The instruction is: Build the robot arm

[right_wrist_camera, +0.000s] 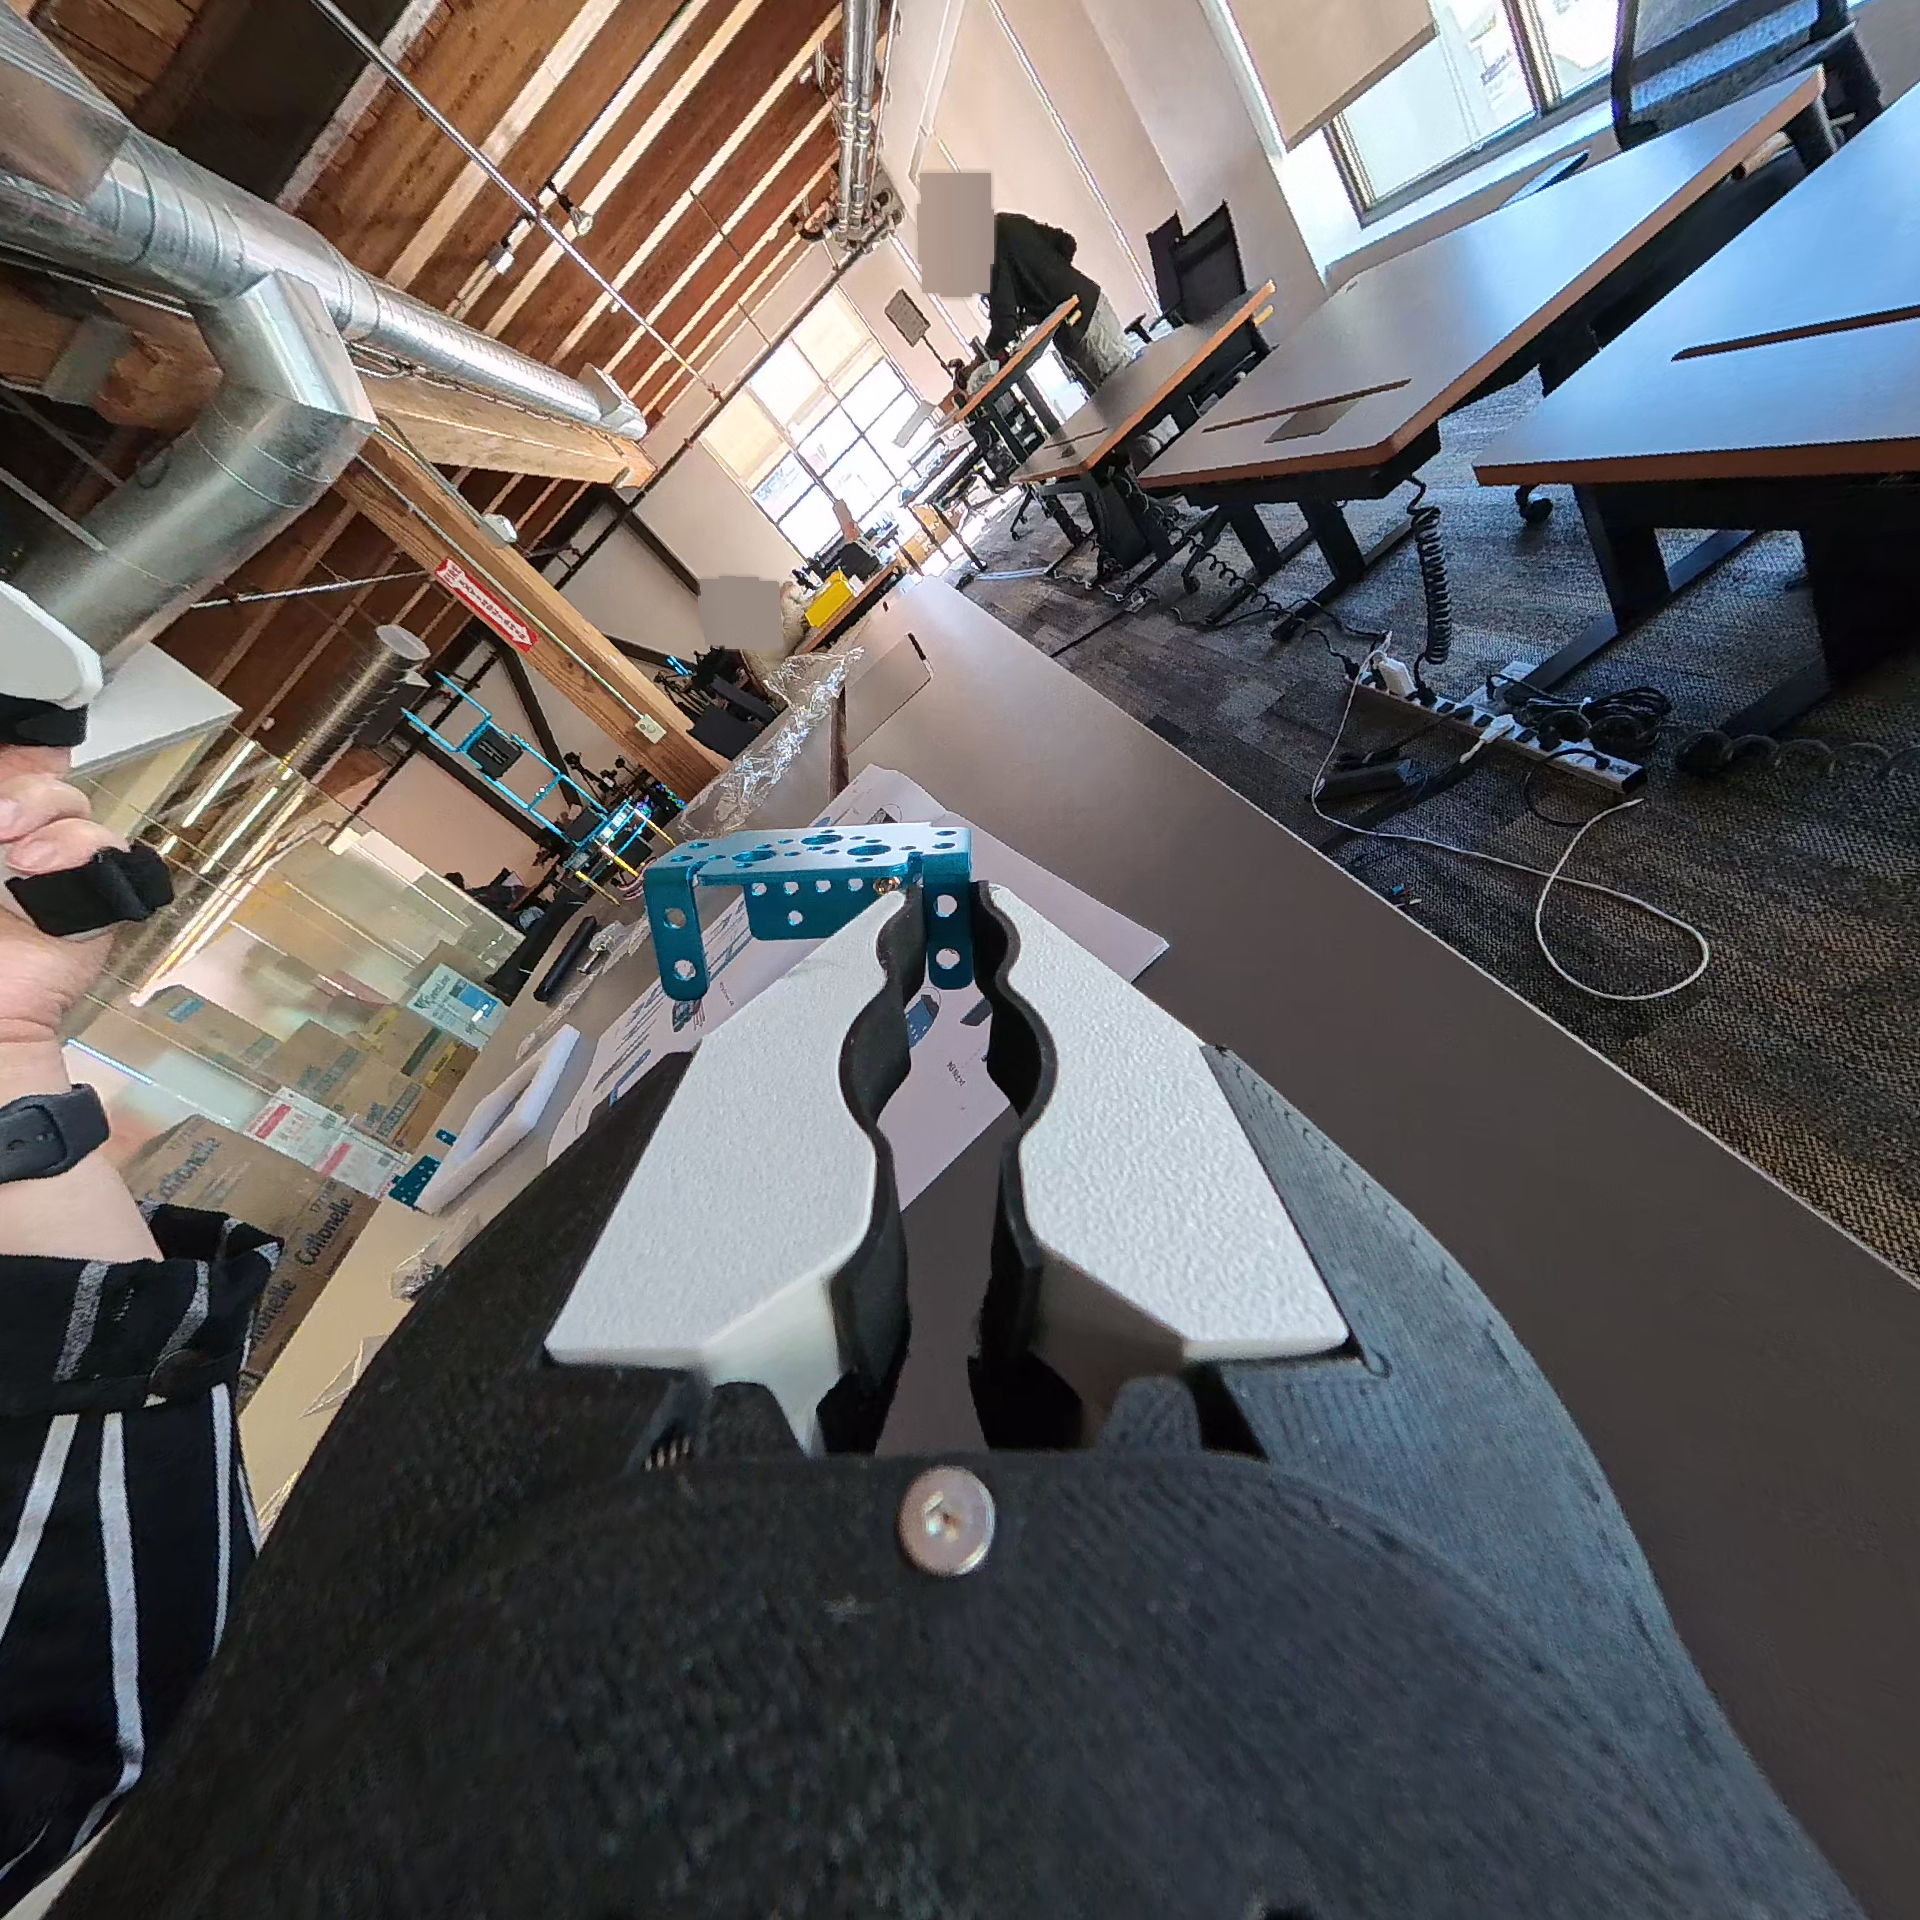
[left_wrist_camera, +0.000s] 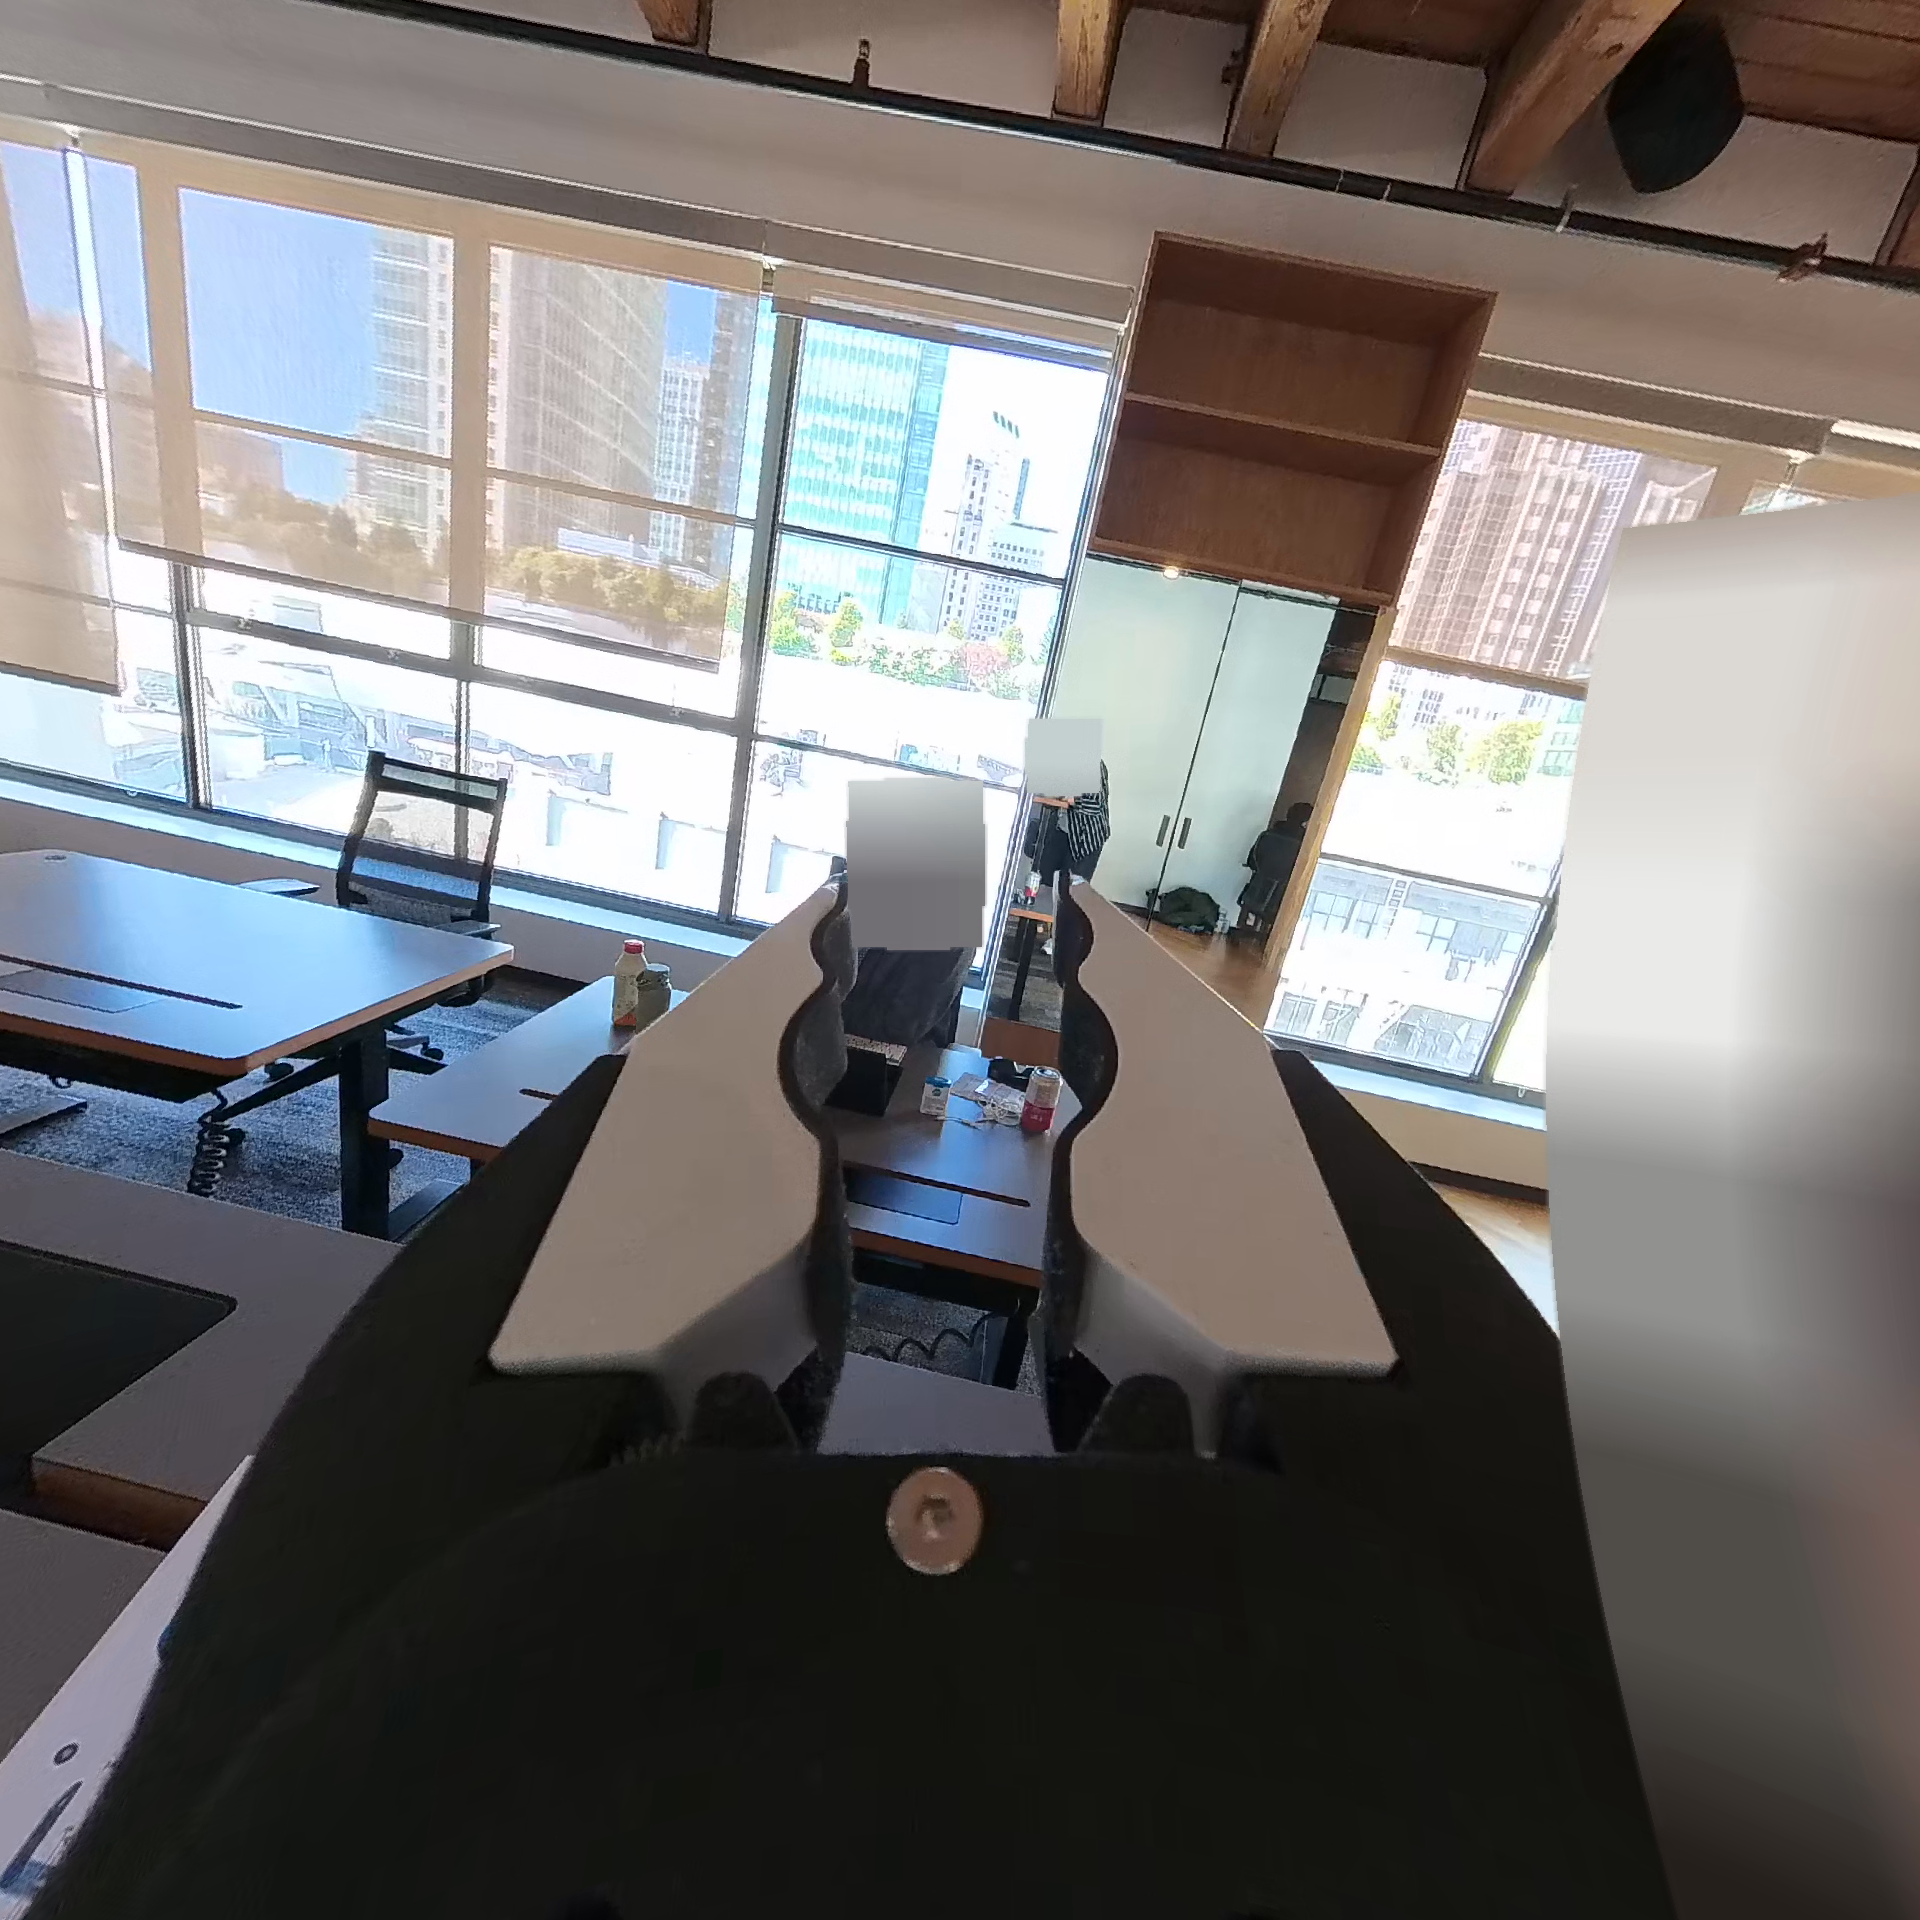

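My right gripper is shut on one leg of a blue metal U-shaped bracket with many holes. It holds the bracket up over a white printed sheet on the dark table. A small screw shows at the bracket's corner near the fingertips. My left gripper is open and empty. It is raised in the air and points across the office toward a far desk; nothing is between its fingers.
A white foam tray and a small blue plate lie on the table at left. A person's arm with a wristwatch is at the left edge. Cables and a power strip lie on the carpet. Desks and a chair stand farther off.
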Demonstrator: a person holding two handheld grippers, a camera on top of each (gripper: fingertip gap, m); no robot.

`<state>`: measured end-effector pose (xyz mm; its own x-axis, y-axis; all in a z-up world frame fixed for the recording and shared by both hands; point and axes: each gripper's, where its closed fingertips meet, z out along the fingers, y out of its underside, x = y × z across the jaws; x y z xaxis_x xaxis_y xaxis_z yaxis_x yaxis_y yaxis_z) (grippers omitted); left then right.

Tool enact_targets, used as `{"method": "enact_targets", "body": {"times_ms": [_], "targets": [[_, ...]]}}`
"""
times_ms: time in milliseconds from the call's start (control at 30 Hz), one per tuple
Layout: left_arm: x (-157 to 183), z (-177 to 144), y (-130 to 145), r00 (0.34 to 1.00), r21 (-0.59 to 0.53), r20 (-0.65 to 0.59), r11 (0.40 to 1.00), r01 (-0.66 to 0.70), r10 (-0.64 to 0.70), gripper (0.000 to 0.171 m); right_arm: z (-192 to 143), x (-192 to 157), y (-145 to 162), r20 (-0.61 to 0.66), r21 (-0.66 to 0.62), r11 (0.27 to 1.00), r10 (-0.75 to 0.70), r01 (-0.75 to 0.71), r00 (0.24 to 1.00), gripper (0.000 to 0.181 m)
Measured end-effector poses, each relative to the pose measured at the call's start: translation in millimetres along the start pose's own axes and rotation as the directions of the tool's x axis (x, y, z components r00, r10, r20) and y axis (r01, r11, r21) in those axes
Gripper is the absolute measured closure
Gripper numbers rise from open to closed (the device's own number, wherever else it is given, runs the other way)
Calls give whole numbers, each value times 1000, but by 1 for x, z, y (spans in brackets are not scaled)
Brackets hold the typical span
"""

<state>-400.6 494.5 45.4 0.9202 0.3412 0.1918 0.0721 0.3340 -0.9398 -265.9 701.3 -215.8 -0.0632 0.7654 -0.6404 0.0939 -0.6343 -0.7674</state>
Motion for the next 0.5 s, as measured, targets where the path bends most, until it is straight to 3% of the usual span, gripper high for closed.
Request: {"method": "enact_targets", "body": {"times_ms": [500], "targets": [[12, 12, 16, 1000, -38, -18, 999, -3, 2, 136, -3, -2, -4, 16, 28, 1000, 4, -4, 1000, 175]]}}
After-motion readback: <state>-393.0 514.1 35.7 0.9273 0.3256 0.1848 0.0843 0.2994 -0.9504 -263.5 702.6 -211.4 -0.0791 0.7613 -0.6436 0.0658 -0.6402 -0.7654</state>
